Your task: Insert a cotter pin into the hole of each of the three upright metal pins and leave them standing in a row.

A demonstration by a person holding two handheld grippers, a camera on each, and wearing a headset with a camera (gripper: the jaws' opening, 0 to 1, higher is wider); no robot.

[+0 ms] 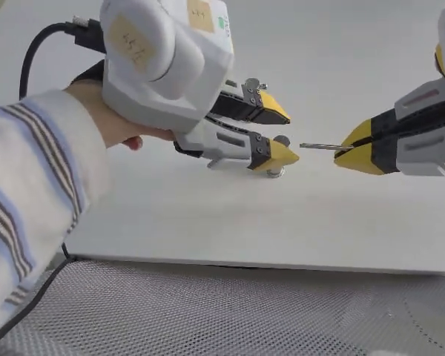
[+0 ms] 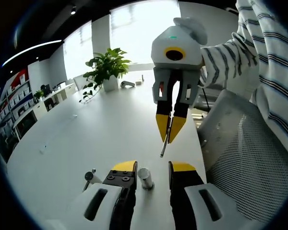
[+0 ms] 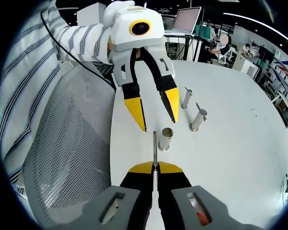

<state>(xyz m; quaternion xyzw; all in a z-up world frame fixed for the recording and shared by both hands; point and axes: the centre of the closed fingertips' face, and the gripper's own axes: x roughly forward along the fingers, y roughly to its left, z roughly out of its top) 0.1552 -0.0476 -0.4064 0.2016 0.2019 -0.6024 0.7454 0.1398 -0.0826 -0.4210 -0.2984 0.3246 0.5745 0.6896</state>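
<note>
A bare upright metal pin (image 2: 145,178) stands between the jaws of my open left gripper (image 2: 153,166), with a gap on each side. My right gripper (image 3: 153,167) is shut on a thin cotter pin (image 3: 154,143) that points at this metal pin (image 3: 165,139) and stops just short of it. Two other upright pins (image 3: 186,97) (image 3: 198,120) stand behind it, each with a small pin sticking out near the top. In the head view the left gripper (image 1: 282,132) comes from the left, and the right gripper (image 1: 343,156) holds the cotter pin (image 1: 322,147) level.
The white table (image 1: 208,215) runs far back. A grey mesh chair (image 1: 230,311) sits at its near edge. A potted plant (image 2: 105,67) stands at the table's far end, and a laptop (image 3: 186,20) sits beyond the left gripper.
</note>
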